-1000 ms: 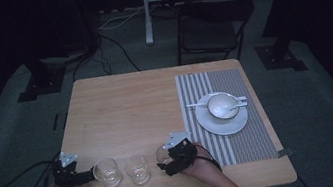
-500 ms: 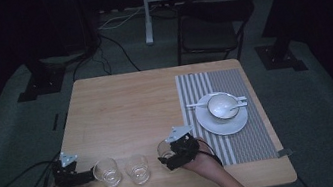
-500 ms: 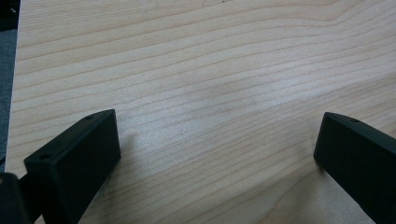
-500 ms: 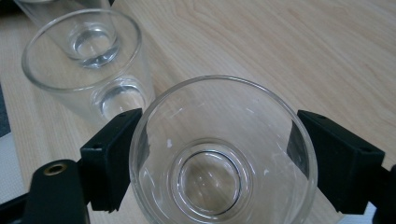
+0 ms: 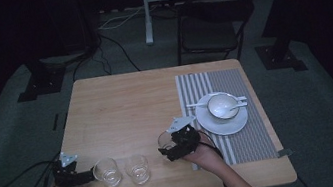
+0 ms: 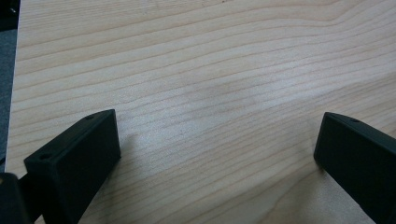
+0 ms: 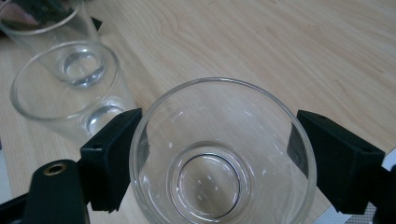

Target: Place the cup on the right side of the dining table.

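Since a second ago the right gripper has carried its glass up and right, away from the other two and toward the striped placemat; left gripper hasn't budged.

Right gripper view: jaws clamped on either side of the glass, around the wall below the rim. Empty, clear, looks like a small tumbler. It now sits near the table's front edge, just left of the placemat; can't tell if it's lifted or resting on the wood.

Left gripper: jaws spread wide over bare table, holding nothing. In the high view it's parked just beside the leftmost glass, not touching as far as I can see. Second glass stands just right of that one.

Plate with bowl and spoon is on the mat, close to the right hand's path.

Handling, my read:
- light, rigid, brittle; no give in the wall
- smooth glass on hard jaws = slippery, will pivot if tilted
- grip across the wall mid-height, opposite sides, firm but not crushing
- keep upright, set down gently, steer clear of the plate rim
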